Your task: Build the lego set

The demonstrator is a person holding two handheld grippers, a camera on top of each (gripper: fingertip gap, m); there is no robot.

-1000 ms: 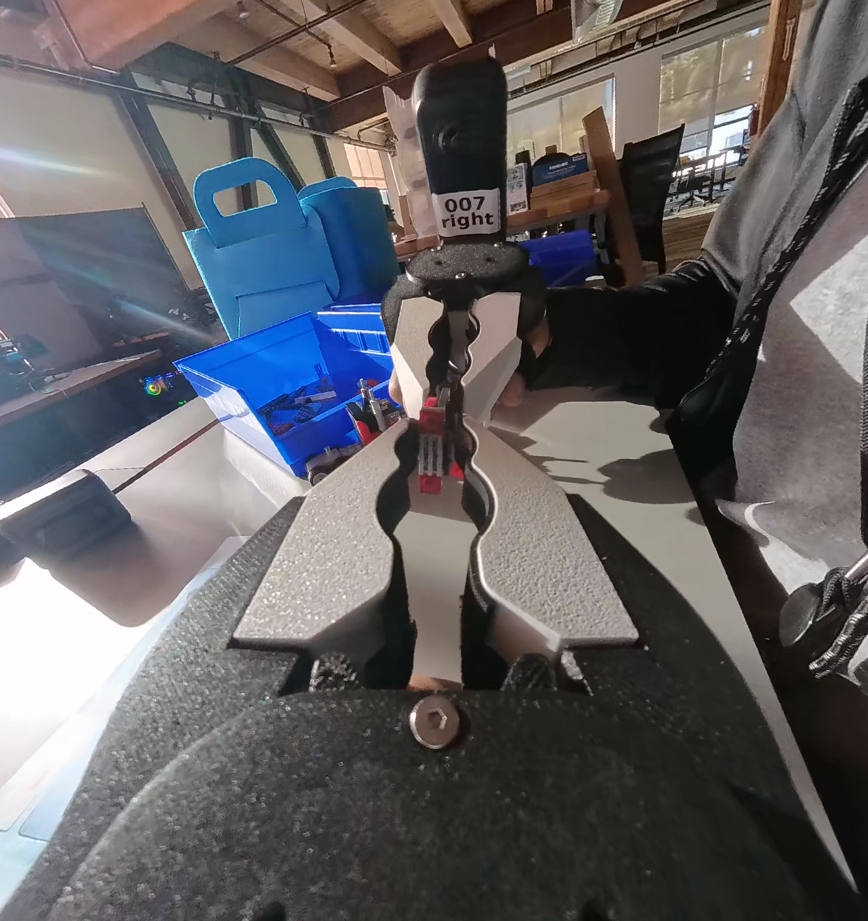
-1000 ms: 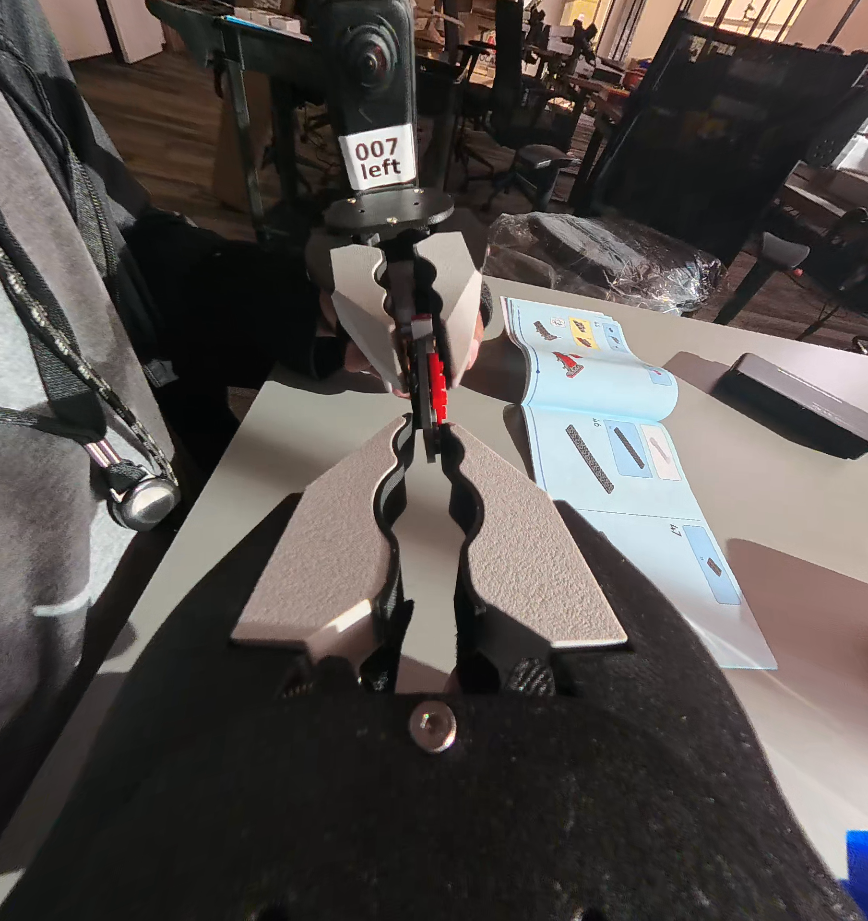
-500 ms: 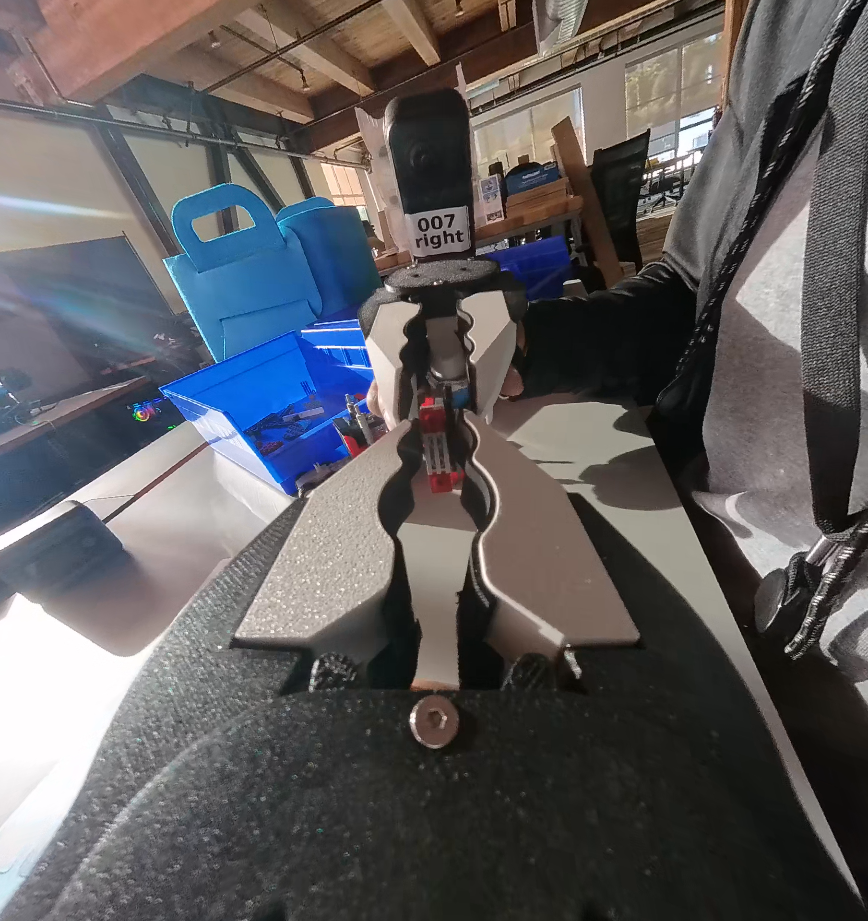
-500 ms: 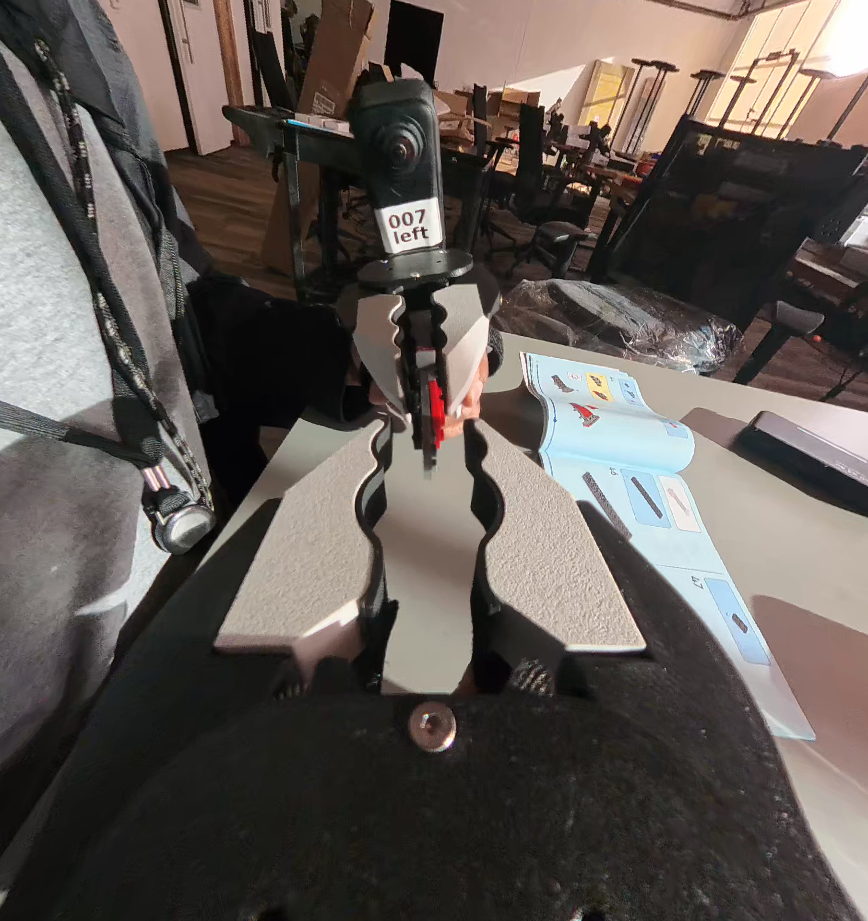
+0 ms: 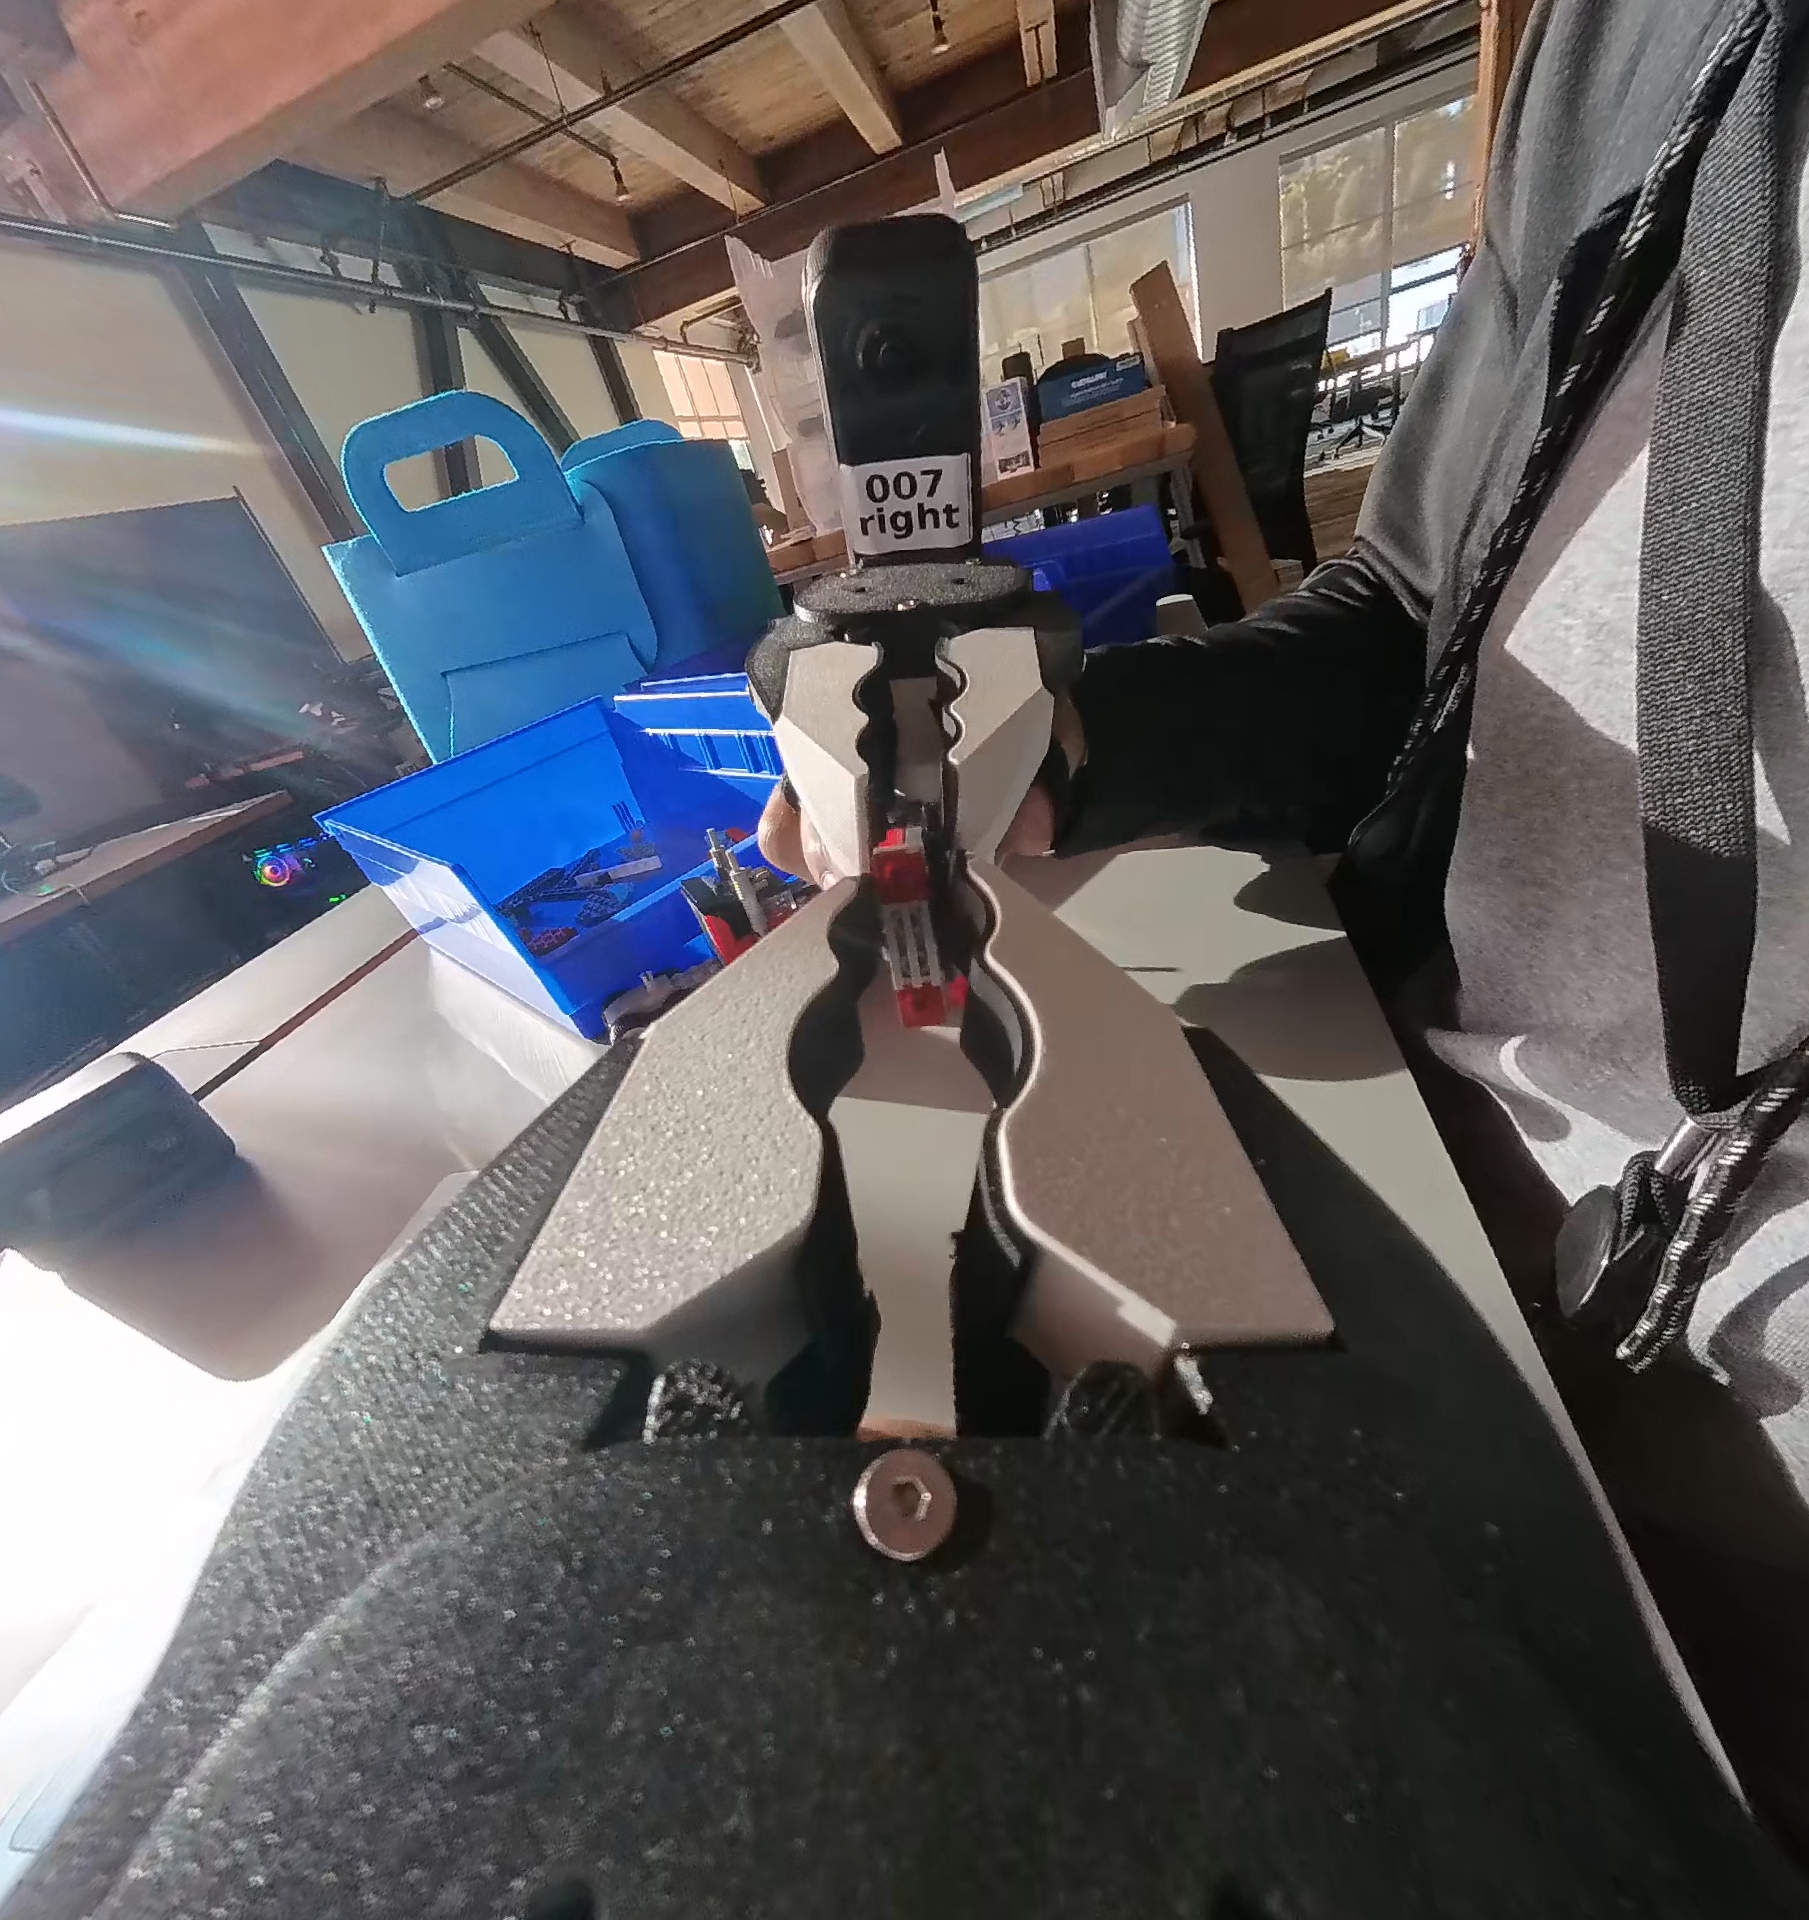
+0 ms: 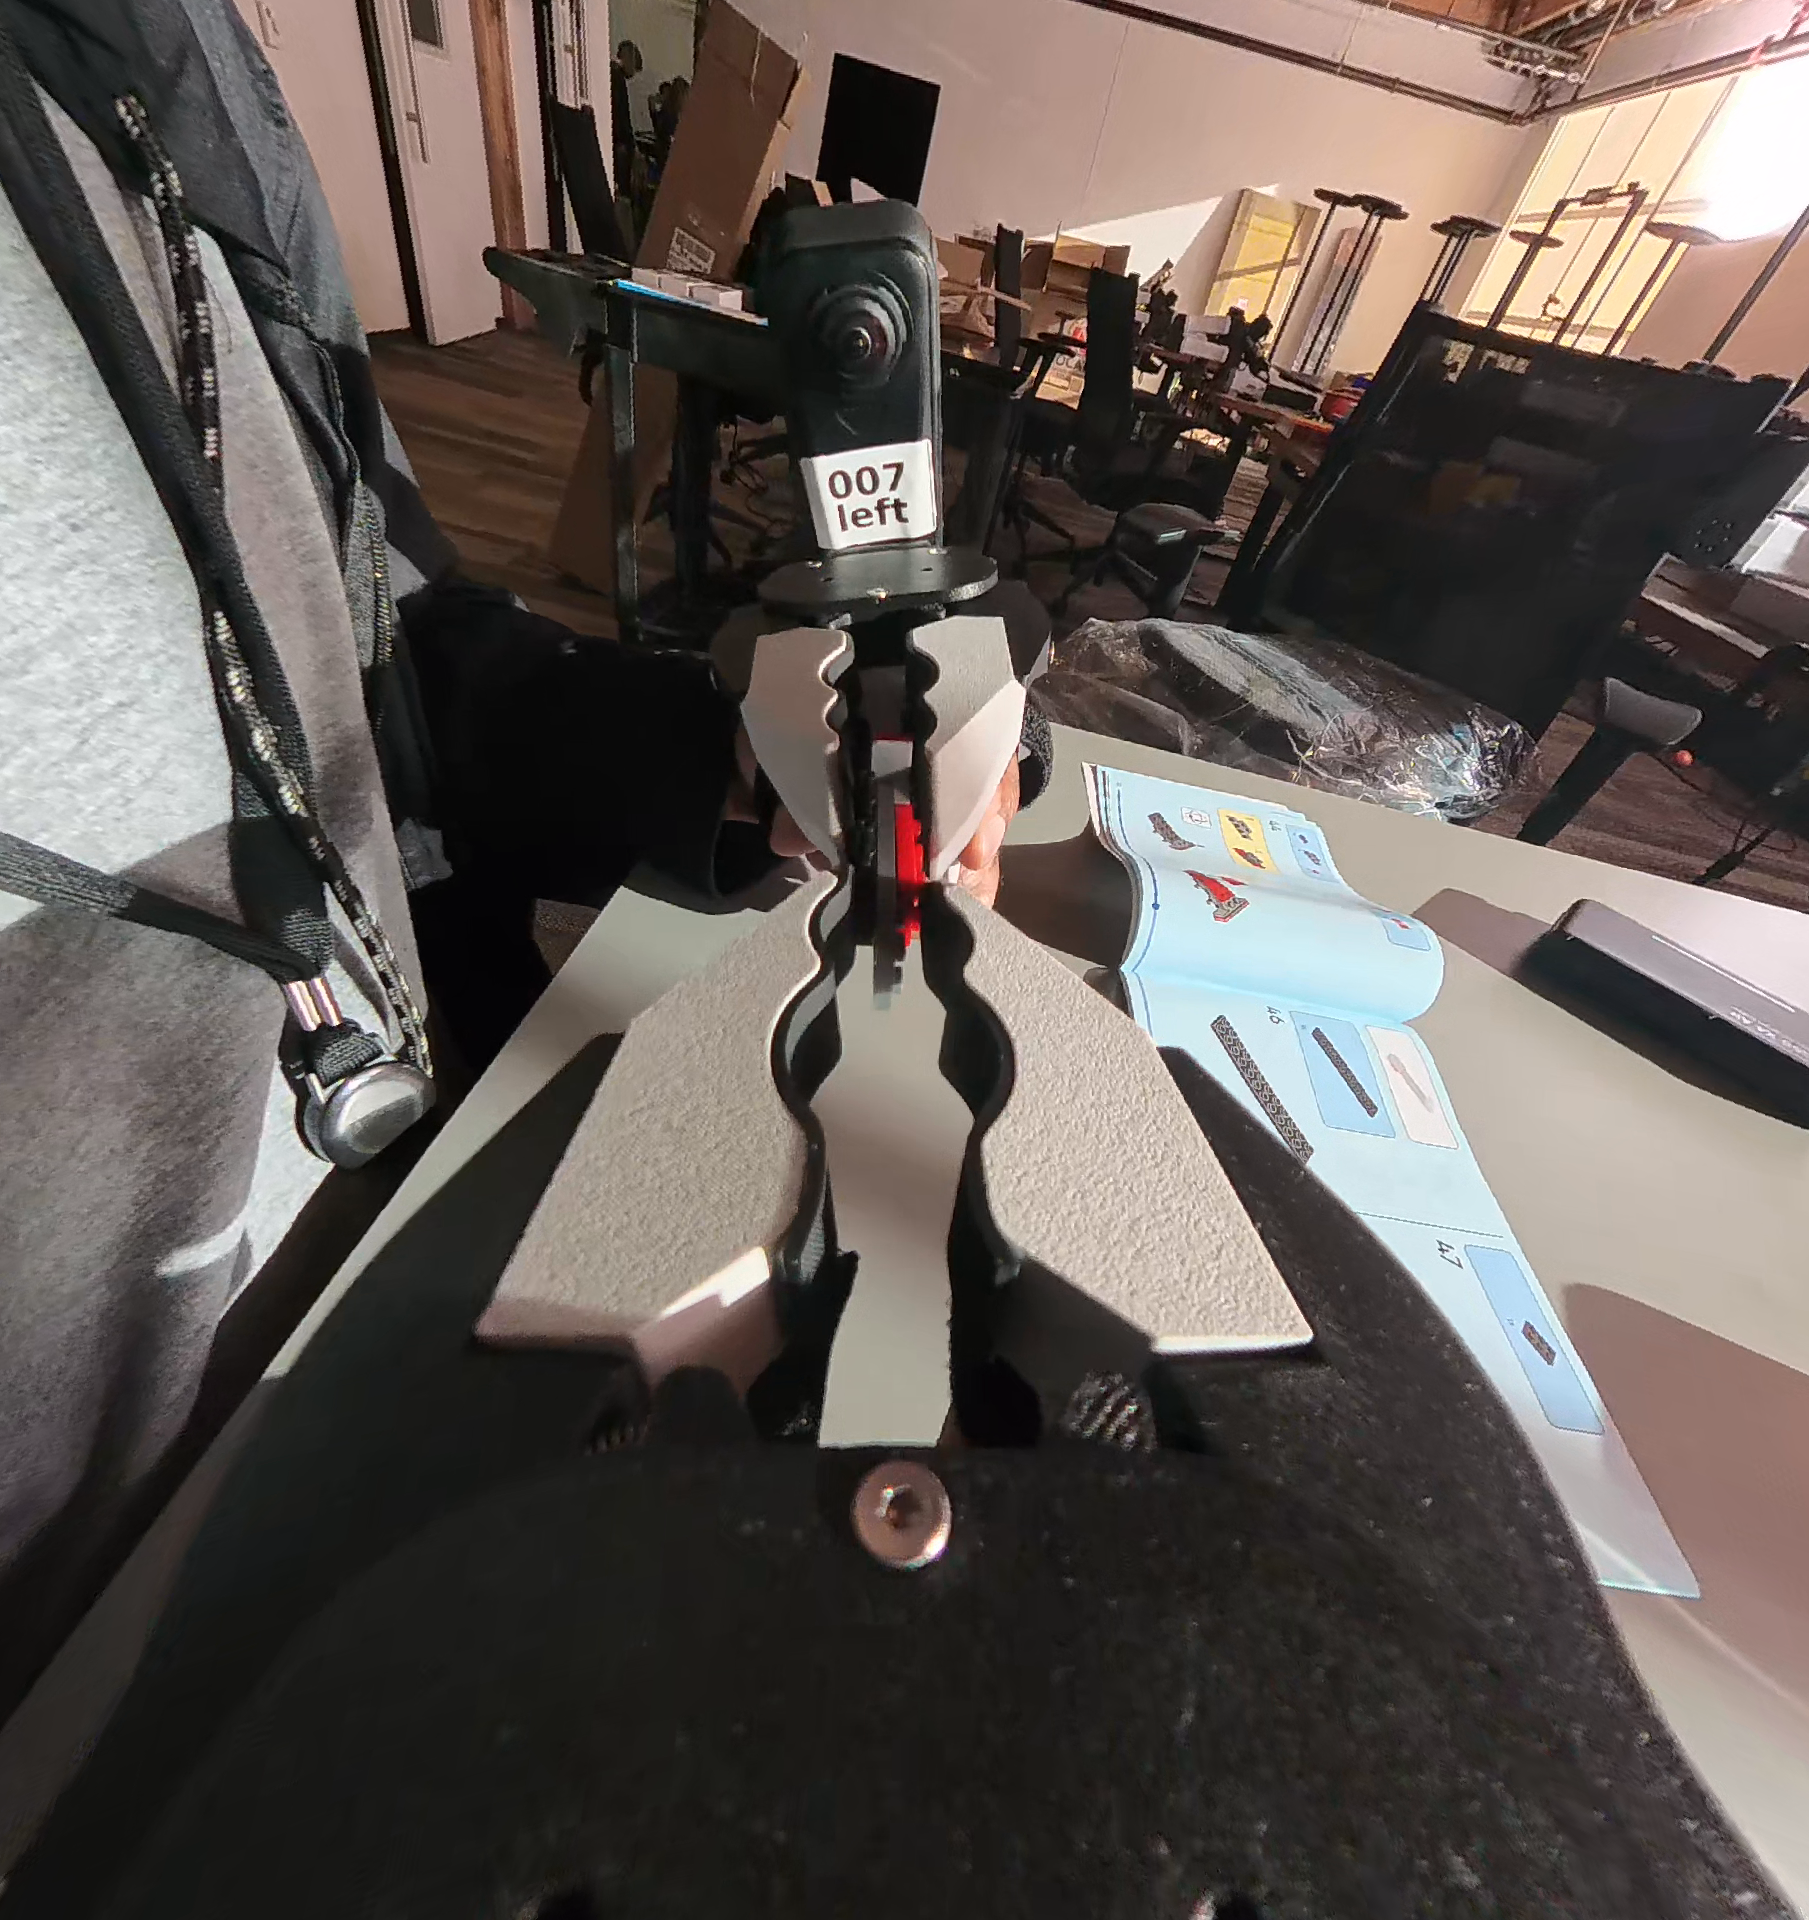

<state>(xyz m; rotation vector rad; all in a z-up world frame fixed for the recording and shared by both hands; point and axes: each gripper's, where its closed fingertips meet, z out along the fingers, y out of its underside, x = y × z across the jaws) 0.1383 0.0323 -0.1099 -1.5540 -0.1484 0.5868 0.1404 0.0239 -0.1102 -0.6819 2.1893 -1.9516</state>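
Half a second on, both grippers have edged closer, tip to tip, and the right gripper [image 6: 895,914] has narrowed around the lego piece. At the centre of the left wrist view, the left gripper [image 5: 915,935] is clamped on the red and grey lego piece [image 5: 912,951], which stands upright between its 2 tips. Just above it, the right gripper [image 5: 905,821] points back toward the camera with its tips at the top of the same piece; whether it truly grips there cannot be told.

At the centre of the right wrist view the lego piece [image 6: 895,883] shows edge-on (dark with a red side), bridging the 2 tools above the grey table [image 6: 1658,1164]. The left gripper [image 6: 895,831] holds its far end.

A blue bin [image 5: 526,831] of loose parts sits at middle left of the left wrist view. An open instruction booklet [image 6: 1284,956] lies on the table at the right of the right wrist view, with a flat dark box [image 6: 1689,1008] beyond it.
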